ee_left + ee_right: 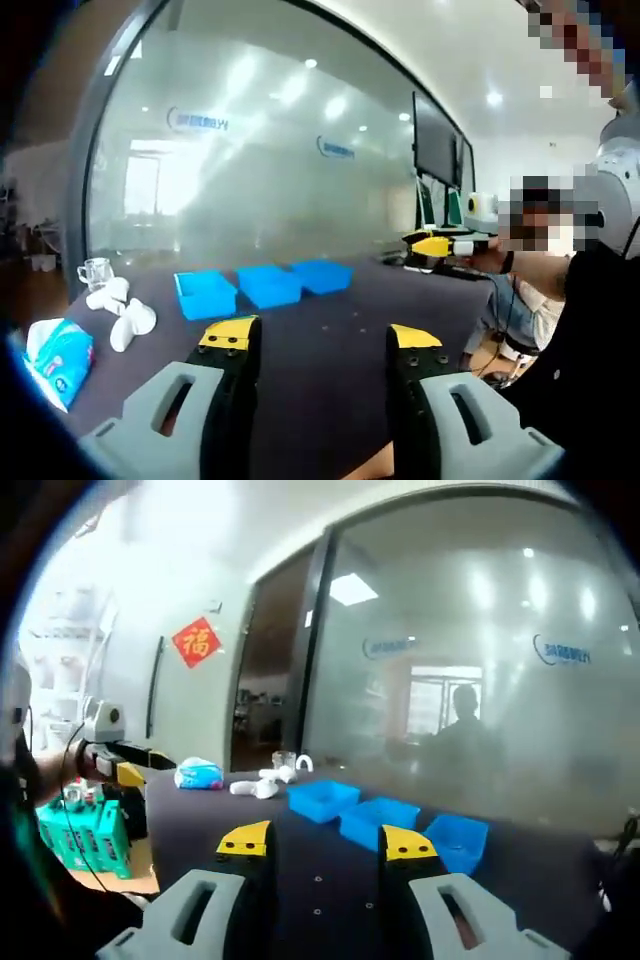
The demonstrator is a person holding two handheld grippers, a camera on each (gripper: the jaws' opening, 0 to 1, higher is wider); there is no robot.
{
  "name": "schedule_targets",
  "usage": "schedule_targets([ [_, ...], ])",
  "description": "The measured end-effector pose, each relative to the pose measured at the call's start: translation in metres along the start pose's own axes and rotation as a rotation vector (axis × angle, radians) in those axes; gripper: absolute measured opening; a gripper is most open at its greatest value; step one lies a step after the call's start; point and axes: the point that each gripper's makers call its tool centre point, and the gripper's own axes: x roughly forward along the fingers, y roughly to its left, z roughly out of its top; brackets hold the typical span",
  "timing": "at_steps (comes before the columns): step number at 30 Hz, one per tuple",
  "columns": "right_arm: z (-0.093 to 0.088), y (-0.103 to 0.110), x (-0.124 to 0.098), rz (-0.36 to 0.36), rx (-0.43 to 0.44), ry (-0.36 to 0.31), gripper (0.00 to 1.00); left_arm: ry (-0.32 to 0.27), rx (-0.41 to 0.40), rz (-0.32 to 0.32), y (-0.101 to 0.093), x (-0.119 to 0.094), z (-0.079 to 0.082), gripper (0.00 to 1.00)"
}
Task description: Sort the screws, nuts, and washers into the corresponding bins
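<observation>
Frosted glass backs a dark table [330, 350]. Three blue bins [265, 285] stand far left; small fasteners [317, 880] lie scattered nearer. Left gripper [320, 340] and right gripper [327, 842] hover, jaws apart and empty. Sorting seems unstarted; next, descend onto one fastener.

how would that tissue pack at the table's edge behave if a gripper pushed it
The tissue pack looks soft and crinkly, so it would probably dent before sliding. It seems light, and lying near the table edge, a push might send it off.

2 grippers [320, 340] [327, 842] open, empty
</observation>
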Motion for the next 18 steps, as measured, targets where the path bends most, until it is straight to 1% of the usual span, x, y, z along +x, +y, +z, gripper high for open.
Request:
schedule_targets([
  [4, -0.009, -0.006, -0.018, -0.016, 0.005, 0.012, 0.37, 0.002, -0.001, -0.005, -0.001, 0.001, 0.000, 0.49],
  [5, -0.011, -0.001, -0.024, 0.018, -0.001, 0.017, 0.38, 0.003, -0.001, -0.007, -0.002, 0.001, 0.000, 0.49],
  [6, -0.012, 0.000, -0.026, 0.029, -0.001, 0.016, 0.38, 0.006, 0.003, -0.010, -0.002, 0.001, -0.001, 0.49],
  [7, -0.014, 0.000, -0.031, 0.036, 0.006, 0.013, 0.39, 0.011, 0.006, -0.013, -0.003, 0.001, -0.002, 0.49],
  [11, -0.019, 0.002, -0.041, 0.045, 0.021, 0.025, 0.40, 0.026, 0.020, -0.026, -0.006, 0.000, -0.006, 0.49],
  [15, -0.022, 0.002, -0.043, 0.056, 0.028, 0.033, 0.40, 0.027, 0.016, -0.034, -0.007, 0.000, -0.006, 0.49],
  [18, -0.027, 0.003, -0.040, 0.079, 0.041, 0.046, 0.40, 0.029, 0.010, -0.042, -0.009, 0.001, -0.008, 0.49],
])
